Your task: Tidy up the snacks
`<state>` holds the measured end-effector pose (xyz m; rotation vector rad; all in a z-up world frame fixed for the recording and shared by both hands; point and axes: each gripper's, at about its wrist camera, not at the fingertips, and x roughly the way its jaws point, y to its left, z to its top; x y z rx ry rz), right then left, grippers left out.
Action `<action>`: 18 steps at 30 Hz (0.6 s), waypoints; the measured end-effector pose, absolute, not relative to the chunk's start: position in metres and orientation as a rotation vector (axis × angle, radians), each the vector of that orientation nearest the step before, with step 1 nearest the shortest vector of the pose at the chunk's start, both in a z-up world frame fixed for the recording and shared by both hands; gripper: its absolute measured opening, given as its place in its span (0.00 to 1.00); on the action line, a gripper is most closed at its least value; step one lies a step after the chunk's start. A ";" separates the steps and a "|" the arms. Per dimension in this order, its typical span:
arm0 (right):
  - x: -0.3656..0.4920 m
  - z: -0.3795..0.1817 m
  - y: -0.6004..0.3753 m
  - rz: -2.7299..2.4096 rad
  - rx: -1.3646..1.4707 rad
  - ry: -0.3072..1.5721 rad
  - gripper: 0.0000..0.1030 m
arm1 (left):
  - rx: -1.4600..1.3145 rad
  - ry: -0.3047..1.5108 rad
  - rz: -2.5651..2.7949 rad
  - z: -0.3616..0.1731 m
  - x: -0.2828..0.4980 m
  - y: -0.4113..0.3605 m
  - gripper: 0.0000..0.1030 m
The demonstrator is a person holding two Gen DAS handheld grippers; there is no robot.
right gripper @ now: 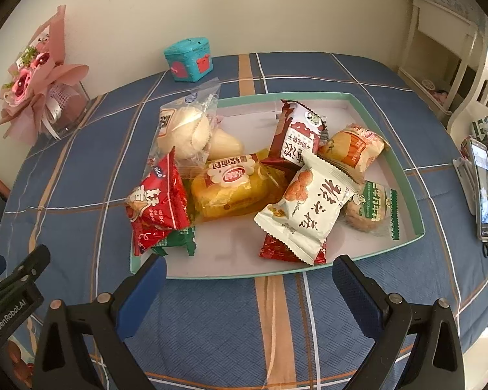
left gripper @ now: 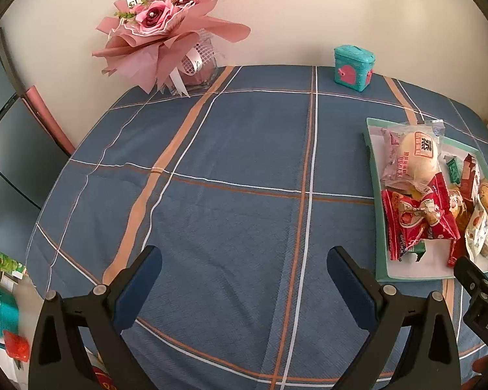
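Now the right gripper [right gripper: 249, 268] hangs just short of the tray's [right gripper: 387, 136] near rim, jaws spread wide and holding nothing, lined up on the heap as if to frame a pick or having just let one go. Over on the left, the left gripper [left gripper: 244, 260] is just as wide and just as bare, parked above plain blue checked tablecloth [left gripper: 244, 149] well clear of the tray, likely kept out of its partner's way. Outward now: every snack in sight sits in the tray, piled loosely, the white packet [right gripper: 305, 208] overlapping a red one, the yellow bread pack [right gripper: 234, 188] in the middle, the bun bag [right gripper: 185, 130] leaning over the left wall. No packet lies on the cloth. Gathered, then, though hardly sorted.
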<state>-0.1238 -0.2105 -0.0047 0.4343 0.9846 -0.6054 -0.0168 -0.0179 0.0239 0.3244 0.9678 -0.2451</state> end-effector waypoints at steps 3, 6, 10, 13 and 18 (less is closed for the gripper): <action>-0.124 -0.005 -0.209 -0.609 0.433 0.985 1.00 | 0.323 0.972 -0.241 0.023 -0.016 -0.017 0.98; -0.123 -0.005 -0.208 -0.609 0.432 0.985 1.00 | 0.323 0.974 -0.240 0.023 -0.015 -0.017 0.98; -0.123 -0.005 -0.207 -0.609 0.430 0.986 1.00 | 0.324 0.973 -0.237 0.023 -0.015 -0.016 0.98; -0.122 -0.005 -0.206 -0.610 0.431 0.988 1.00 | 0.324 0.974 -0.234 0.023 -0.015 -0.016 0.98; -0.122 -0.006 -0.205 -0.611 0.431 0.989 1.00 | 0.325 0.974 -0.235 0.023 -0.015 -0.016 0.98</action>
